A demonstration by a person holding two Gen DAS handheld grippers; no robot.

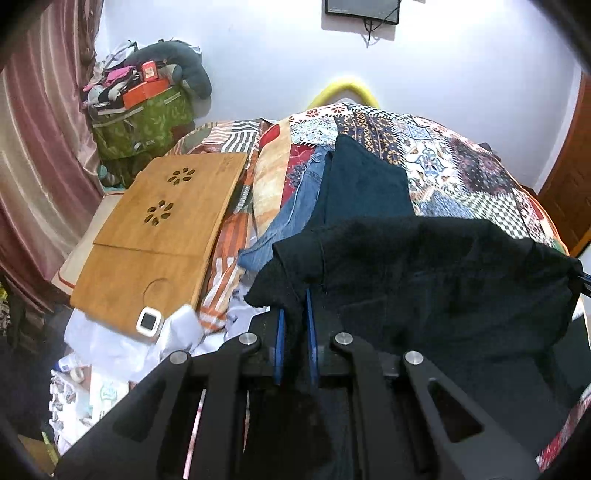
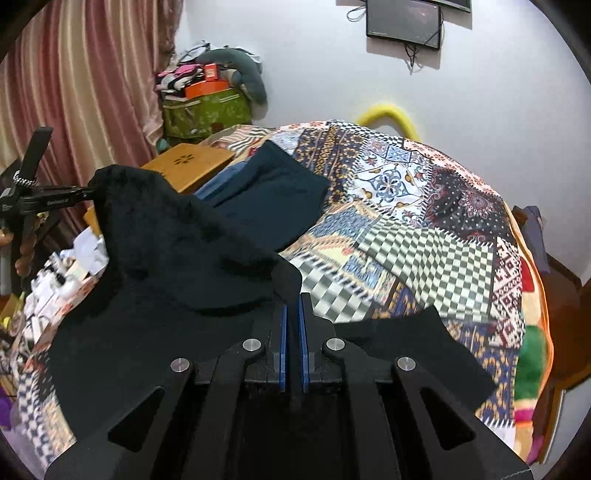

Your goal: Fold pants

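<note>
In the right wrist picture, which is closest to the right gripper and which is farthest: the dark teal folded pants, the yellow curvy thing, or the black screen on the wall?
Starting from the right gripper, whose jaws pinch the black fleece pants:
1. Dark teal folded pants, just ahead, slightly left, on the patchwork bedspread.
2. Yellow curved tube, beyond the bed's far edge, slightly right.
3. Black wall-mounted screen, high on the wall.

The pants (image 1: 436, 273) are plain black across the middle of the frame, and beyond them lie a dark teal folded garment (image 1: 364, 184) and faded blue jeans (image 1: 295, 218). The bedspread (image 2: 424, 236) at centre right is a patchwork of grey-and-white checks, navy and orange borders, floral tiles and dotted maroon. At upper left hang pink-and-cream striped curtains (image 2: 85, 74), by a green leaf-print bag (image 1: 144, 122) and a honey-brown wooden tray (image 1: 162, 229).
</note>
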